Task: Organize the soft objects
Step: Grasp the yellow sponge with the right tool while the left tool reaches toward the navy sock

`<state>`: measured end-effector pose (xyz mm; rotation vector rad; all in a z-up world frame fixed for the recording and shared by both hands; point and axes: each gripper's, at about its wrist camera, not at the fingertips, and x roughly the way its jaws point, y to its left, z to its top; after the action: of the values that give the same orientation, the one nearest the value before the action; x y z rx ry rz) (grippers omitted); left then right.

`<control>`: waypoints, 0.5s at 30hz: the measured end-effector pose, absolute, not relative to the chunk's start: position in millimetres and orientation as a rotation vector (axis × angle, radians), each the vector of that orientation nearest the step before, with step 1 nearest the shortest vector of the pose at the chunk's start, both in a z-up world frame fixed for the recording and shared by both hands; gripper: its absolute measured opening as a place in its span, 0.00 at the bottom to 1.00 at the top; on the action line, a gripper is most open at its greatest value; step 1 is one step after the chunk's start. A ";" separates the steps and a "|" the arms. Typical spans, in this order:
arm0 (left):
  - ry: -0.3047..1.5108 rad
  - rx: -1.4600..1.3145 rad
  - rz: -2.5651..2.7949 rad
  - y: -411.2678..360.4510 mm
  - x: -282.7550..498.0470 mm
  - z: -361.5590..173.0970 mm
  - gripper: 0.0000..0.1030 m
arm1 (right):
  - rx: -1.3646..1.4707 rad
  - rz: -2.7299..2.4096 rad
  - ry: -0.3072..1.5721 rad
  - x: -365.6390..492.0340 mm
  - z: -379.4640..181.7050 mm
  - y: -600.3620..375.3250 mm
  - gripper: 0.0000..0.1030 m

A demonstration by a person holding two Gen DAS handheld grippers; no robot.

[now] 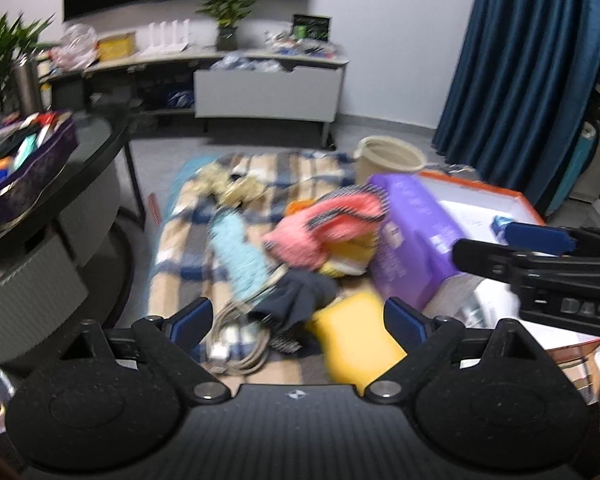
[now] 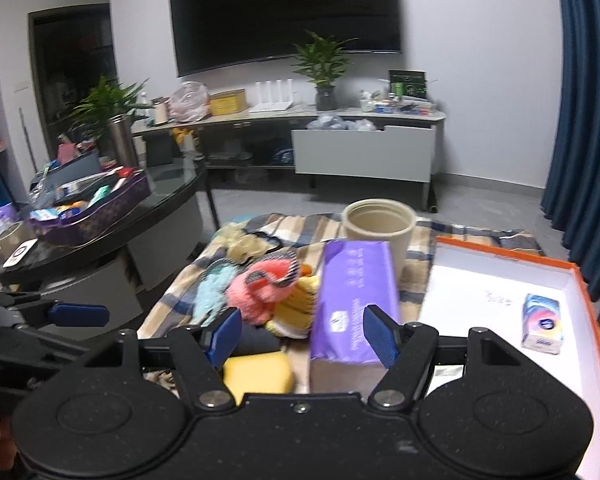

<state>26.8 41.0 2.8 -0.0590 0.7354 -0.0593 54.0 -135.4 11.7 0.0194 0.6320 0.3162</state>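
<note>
Soft things lie on a plaid blanket (image 1: 188, 216): a pink knit cloth (image 1: 320, 228), a light blue knit piece (image 1: 236, 256), a dark cloth (image 1: 300, 296), a yellow sponge (image 1: 356, 336) and a purple tissue pack (image 1: 412, 236). My left gripper (image 1: 298, 318) is open and empty above the dark cloth and sponge. My right gripper (image 2: 300, 334) is open and empty, its fingers astride the near end of the purple tissue pack (image 2: 352, 300). The pink cloth (image 2: 264, 284) and yellow sponge (image 2: 258, 372) lie left of it. The right gripper also shows in the left wrist view (image 1: 512, 244).
A white box with an orange rim (image 2: 580, 292) holds a small tissue packet (image 2: 542, 322) at the right. A beige bucket (image 2: 378, 226) stands behind the pack. A dark round table (image 2: 112, 232) with a purple basket (image 2: 96, 208) is at the left. A coiled cable (image 1: 240, 340) lies near.
</note>
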 end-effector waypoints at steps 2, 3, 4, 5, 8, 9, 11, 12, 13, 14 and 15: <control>0.751 -0.067 -0.037 51.3 25.1 -4.0 0.92 | 0.018 0.337 0.637 50.3 6.4 -131.6 0.78; 0.760 -0.069 -0.029 54.9 25.1 -6.5 0.92 | 0.018 0.349 0.641 48.7 3.4 -130.8 0.78; 0.770 -0.074 -0.020 58.8 24.9 -9.8 0.92 | 0.017 0.359 0.648 47.1 0.0 -128.5 0.78; 0.779 -0.080 -0.013 62.6 25.0 -13.1 0.92 | 0.017 0.367 0.656 46.1 -2.9 -126.5 0.78; 0.794 -0.092 0.003 70.4 27.4 -20.2 0.92 | 0.002 0.385 0.685 44.0 -13.9 -120.6 0.78; 0.795 -0.096 0.007 72.4 28.6 -21.7 0.92 | -0.001 0.389 0.695 43.8 -17.5 -119.2 0.78; 0.791 -0.104 0.005 75.9 31.4 -21.8 0.92 | 0.002 0.393 0.713 43.4 -23.6 -117.5 0.78; 0.786 -0.104 0.002 76.8 33.0 -21.9 0.92 | 0.005 0.395 0.719 43.0 -26.3 -117.1 0.78; 0.783 -0.104 0.001 76.6 35.7 -22.1 0.92 | 0.008 0.395 0.726 41.6 -29.4 -117.5 0.78; 0.781 -0.107 0.003 77.4 37.9 -22.6 0.92 | 0.008 0.393 0.733 41.8 -31.8 -116.7 0.78; 0.781 -0.113 0.006 77.8 40.4 -23.9 0.92 | 0.009 0.394 0.740 42.0 -34.2 -115.7 0.78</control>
<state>40.4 77.8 -23.9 -0.1134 0.7806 0.0057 42.0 -115.7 -34.2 0.0086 0.7404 0.3938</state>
